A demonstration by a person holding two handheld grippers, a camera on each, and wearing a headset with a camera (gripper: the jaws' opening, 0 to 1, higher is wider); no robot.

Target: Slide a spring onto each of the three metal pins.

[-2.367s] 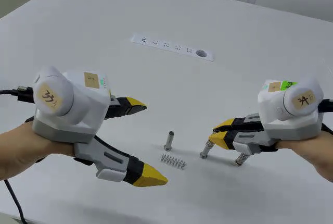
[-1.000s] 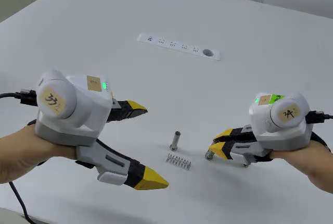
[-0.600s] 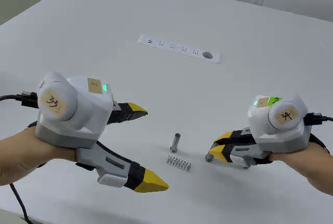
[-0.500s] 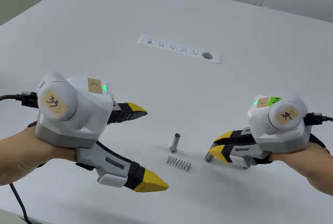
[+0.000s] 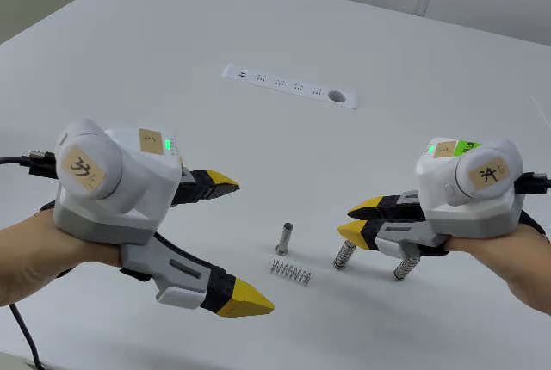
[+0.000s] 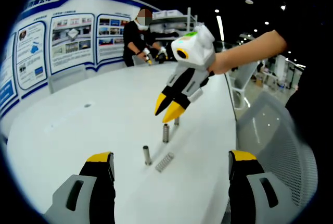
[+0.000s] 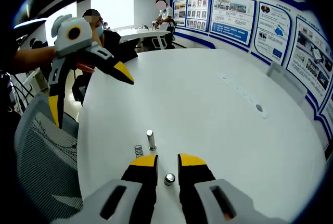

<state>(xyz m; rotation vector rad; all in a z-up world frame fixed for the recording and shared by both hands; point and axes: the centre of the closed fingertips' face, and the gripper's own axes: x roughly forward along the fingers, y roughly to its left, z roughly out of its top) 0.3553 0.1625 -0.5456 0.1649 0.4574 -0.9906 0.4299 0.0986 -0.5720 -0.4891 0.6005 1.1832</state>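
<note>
Loose spring (image 5: 290, 272) on tabletop (image 5: 172, 60) beside bare upright pin (image 5: 283, 237), lying left-right, seemingly nearer left tongs (image 5: 243, 243) (wide open, empty); right tongs (image 5: 353, 221) barely parted, empty.

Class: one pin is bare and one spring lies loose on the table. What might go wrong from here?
The loose spring lies flat beside the bare pin; pinched off-centre, it might shoot away. The right gripper hangs close above a spring-fitted pin; a nudge might topple it.
</note>
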